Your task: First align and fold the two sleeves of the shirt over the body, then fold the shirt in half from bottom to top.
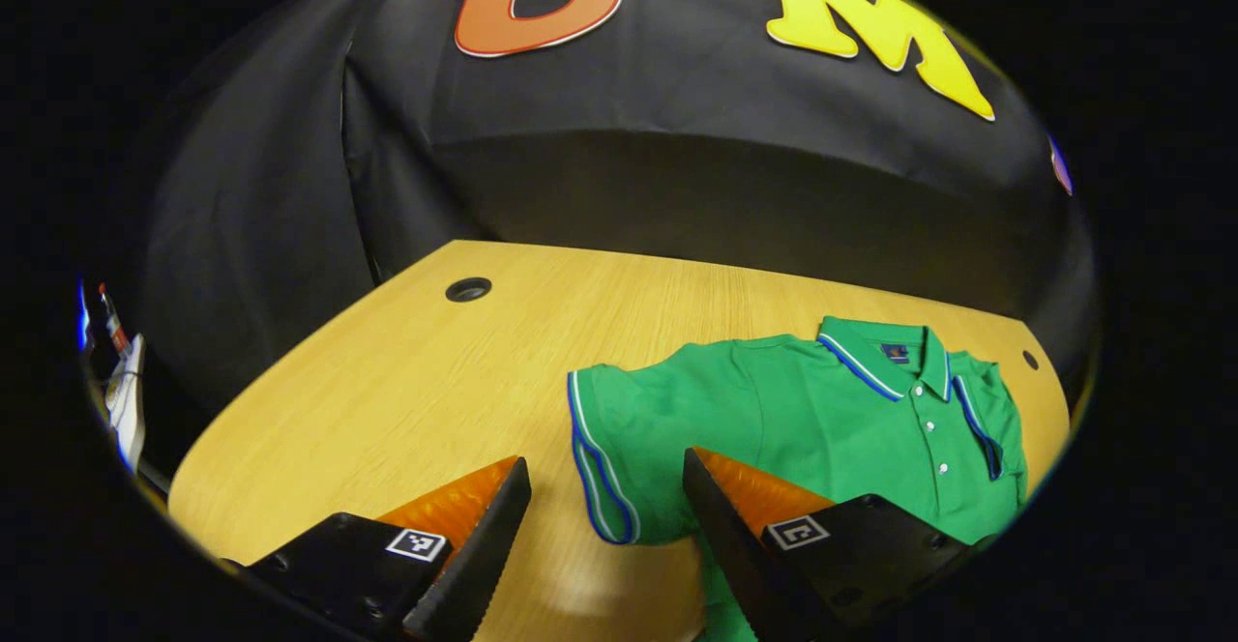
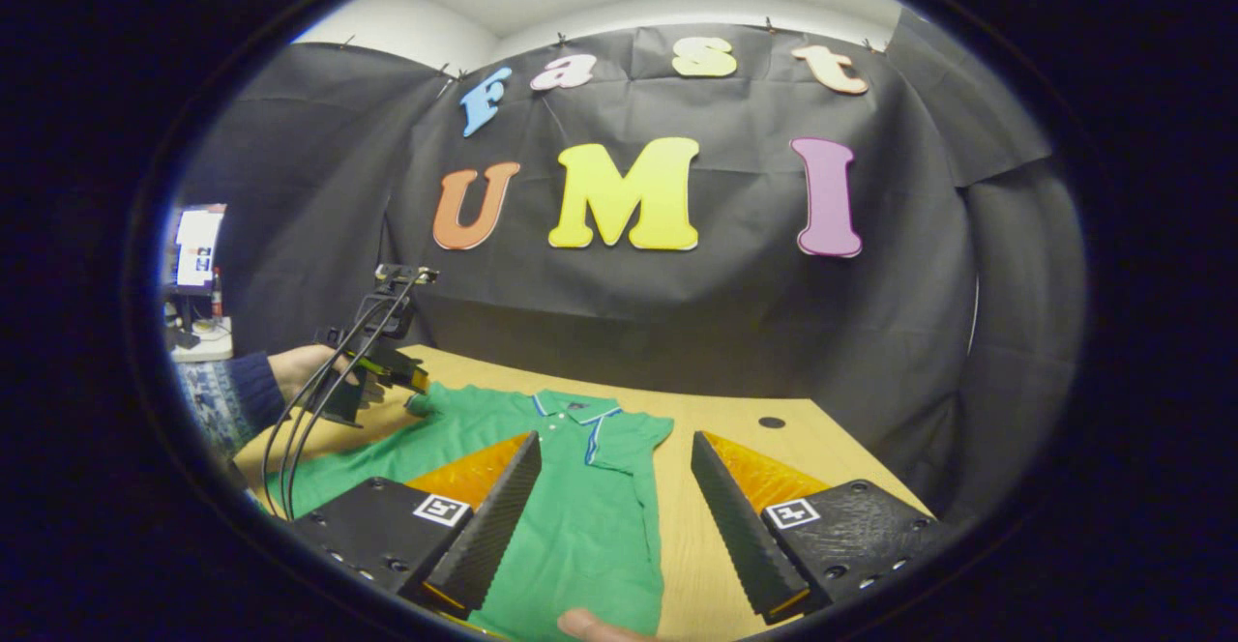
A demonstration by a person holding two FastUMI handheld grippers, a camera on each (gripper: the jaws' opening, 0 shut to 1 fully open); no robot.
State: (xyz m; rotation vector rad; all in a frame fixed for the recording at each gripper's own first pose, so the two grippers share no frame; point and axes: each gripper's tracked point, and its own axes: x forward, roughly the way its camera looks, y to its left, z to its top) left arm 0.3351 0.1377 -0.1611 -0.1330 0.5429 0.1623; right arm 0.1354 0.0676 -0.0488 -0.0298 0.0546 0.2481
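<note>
The green polo shirt [image 1: 822, 420] is laid flat, collar up, on the wooden table [image 1: 406, 381], w/ its near sleeve [image 1: 609, 449] spread out toward the table's bare side. The left gripper [image 1: 607, 516] is held low w/ jaws wide apart and nothing gripped, the sleeve hem lined up in the gap, probably so the sleeve can be pinched and folded over the body. The right gripper [image 2: 611, 516] is poised above the shirt's other side, likewise fully open and empty, presumably for the opposite sleeve; no fold appears to be made yet.
</note>
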